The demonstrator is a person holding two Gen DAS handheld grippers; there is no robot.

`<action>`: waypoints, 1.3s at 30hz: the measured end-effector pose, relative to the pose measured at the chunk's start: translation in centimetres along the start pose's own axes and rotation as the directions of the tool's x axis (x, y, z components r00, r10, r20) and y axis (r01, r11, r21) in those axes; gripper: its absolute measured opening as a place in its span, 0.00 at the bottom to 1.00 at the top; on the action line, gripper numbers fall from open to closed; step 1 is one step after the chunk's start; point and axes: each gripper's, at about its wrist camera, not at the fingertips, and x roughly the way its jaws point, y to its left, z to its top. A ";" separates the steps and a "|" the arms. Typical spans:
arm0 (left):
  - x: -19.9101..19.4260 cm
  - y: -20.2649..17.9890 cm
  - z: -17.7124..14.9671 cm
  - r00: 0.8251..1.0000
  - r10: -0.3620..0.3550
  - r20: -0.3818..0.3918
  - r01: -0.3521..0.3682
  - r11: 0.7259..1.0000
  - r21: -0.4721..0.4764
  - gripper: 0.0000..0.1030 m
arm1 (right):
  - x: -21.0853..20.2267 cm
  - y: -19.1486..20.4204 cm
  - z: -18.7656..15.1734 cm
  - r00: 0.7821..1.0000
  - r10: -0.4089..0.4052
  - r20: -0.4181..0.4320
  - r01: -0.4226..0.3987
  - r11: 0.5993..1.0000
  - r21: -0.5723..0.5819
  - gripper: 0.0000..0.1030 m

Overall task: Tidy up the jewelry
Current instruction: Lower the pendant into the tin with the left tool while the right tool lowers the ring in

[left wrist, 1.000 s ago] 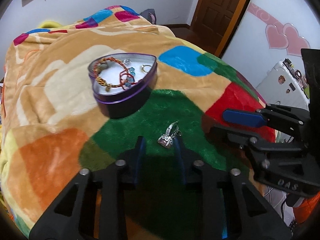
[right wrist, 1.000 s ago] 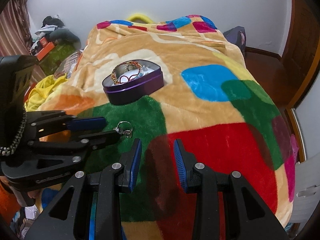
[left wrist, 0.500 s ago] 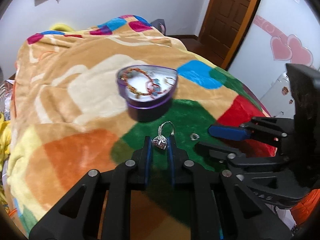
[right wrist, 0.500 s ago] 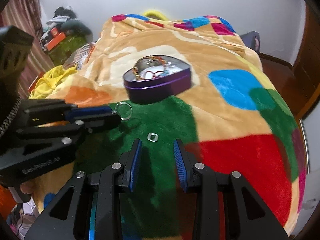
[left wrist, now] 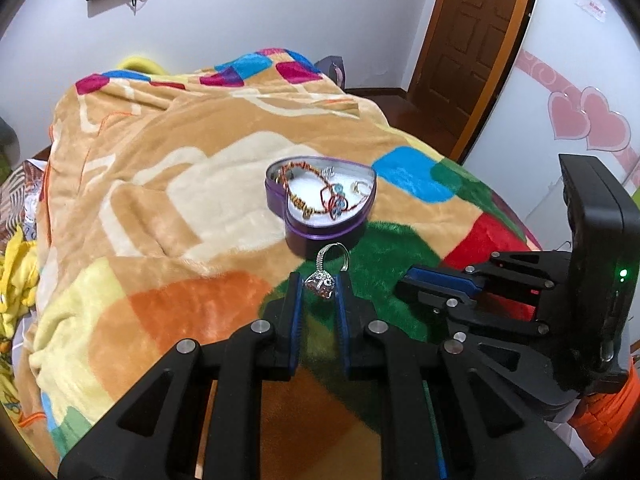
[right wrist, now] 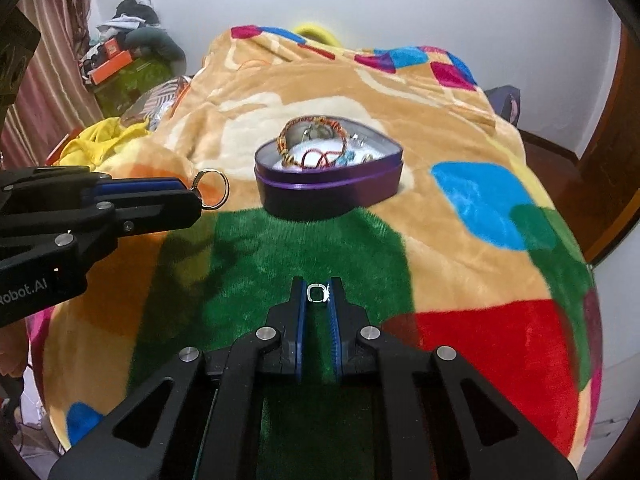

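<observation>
A purple heart-shaped tin (left wrist: 320, 232) (right wrist: 328, 192) sits on the bed and holds bracelets and small jewelry. My left gripper (left wrist: 319, 286) is shut on a silver ring with an ornate top (left wrist: 322, 278), held above the blanket just short of the tin. The ring's band also shows in the right wrist view (right wrist: 214, 190), at the left gripper's tips. My right gripper (right wrist: 318, 292) is shut on a small silver ring (right wrist: 317, 293) at the green patch of the blanket.
A colourful patchwork blanket (left wrist: 160, 200) covers the bed. Yellow cloth (right wrist: 96, 140) and clutter lie off the left side. A brown door (left wrist: 472, 40) and a wall with pink hearts (left wrist: 588, 124) are to the right.
My left gripper closed on the ornate ring and lifted it toward the tin. My right gripper moved over the small ring on the green patch and closed on it.
</observation>
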 end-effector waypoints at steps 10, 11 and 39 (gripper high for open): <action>-2.0 -0.2 2.0 0.997 0.016 0.072 -0.016 1.000 0.008 0.14 | -3.8 -0.9 2.2 0.992 -0.019 0.122 0.015 0.999 0.031 0.09; -2.2 -0.2 2.2 0.997 0.015 0.079 -0.016 1.000 0.007 0.14 | -4.2 -1.0 2.4 0.991 -0.022 0.135 0.017 0.999 0.033 0.09; 0.3 1.6 7.4 0.990 -0.013 0.141 0.015 1.000 -0.009 0.14 | -3.8 -2.3 7.9 0.962 0.020 0.271 -0.042 0.996 0.075 0.09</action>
